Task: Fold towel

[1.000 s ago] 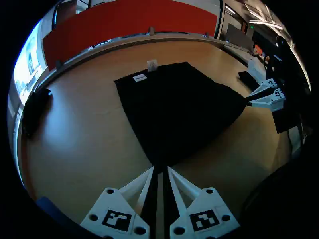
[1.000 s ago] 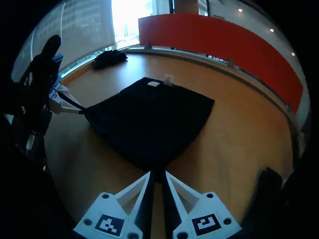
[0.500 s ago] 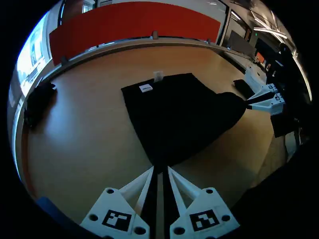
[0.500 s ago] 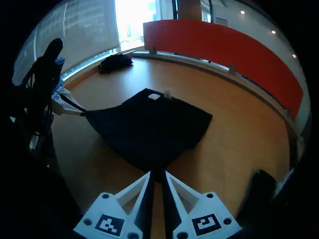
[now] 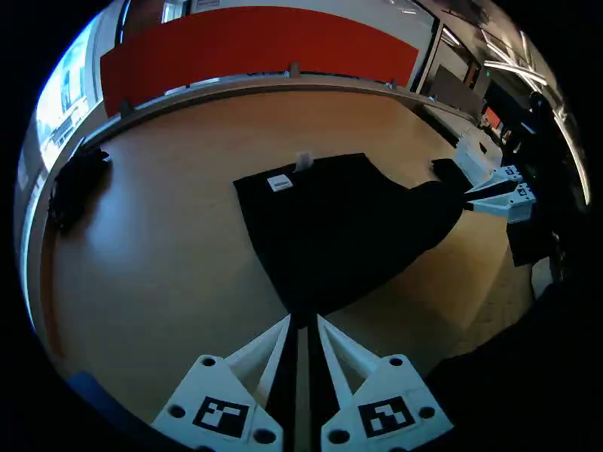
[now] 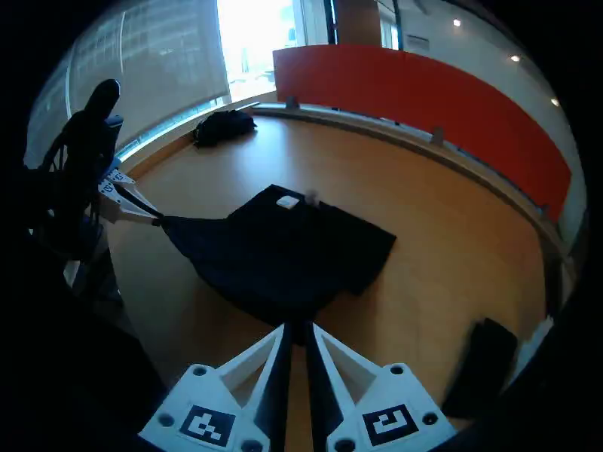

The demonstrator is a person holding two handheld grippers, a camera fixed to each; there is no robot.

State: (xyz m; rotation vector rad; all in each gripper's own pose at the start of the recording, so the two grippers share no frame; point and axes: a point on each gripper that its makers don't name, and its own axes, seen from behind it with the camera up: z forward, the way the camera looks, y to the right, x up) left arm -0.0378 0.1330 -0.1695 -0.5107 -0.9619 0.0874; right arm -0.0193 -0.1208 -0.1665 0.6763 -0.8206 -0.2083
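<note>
Bag: a dark bag (image 5: 75, 184) lies at the far left of the desk (image 5: 166, 248), well apart from the towel, as seen in the left gripper view.
Desk: a broad wooden top with a curved far edge. A red panel (image 5: 256, 41) stands along that edge.
Left claw: the left claw (image 5: 304, 324) is clenched on one near corner of the towel, the black cloth pinched between its two white fingers. In the right gripper view it sits at the left, with a dark figure behind it.
Towel: the black towel (image 5: 339, 226) sits at the middle of the desk. Its far part lies flat on the wood, and its near edge is raised and strung between the two claws.
Tag: a white tag (image 5: 280, 181) shows on the towel near its far corner, with a small white thing (image 5: 304, 160) just beside it.
Right claw: the right claw (image 6: 299, 325) is clenched on the other near corner, fingers pressed together over the cloth. In the left gripper view it grips the towel's right-hand tip.
</note>
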